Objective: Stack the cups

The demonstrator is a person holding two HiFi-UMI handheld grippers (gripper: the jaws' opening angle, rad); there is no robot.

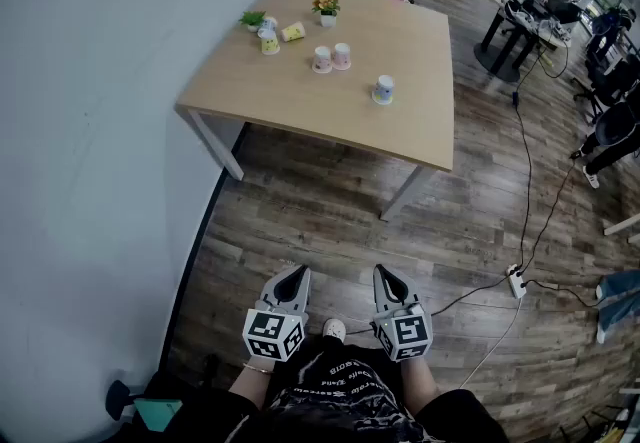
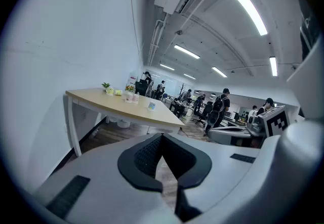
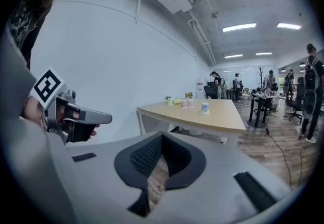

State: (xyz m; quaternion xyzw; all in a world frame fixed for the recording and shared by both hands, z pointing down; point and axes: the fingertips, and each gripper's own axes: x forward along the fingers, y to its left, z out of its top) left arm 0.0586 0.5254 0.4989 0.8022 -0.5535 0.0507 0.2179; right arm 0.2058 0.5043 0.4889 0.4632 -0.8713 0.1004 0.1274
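Right now the L gripper (image 1: 296,276) & R gripper (image 1: 384,274) sit low by the person's waist, fingers fully shut, both empty. Further off, the cups (image 1: 322,59) lie scattered on the worktop (image 1: 300,101), well apart from both. Best approach imo: step closer first, open the fingers early, and take the nearest cup (image 1: 384,89) squarely.

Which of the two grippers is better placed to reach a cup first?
Right, though only slightly. Both the left gripper and right gripper are shut, empty and well short of the table. The nearest one, the blue-patterned cup, stands on the right gripper's side.
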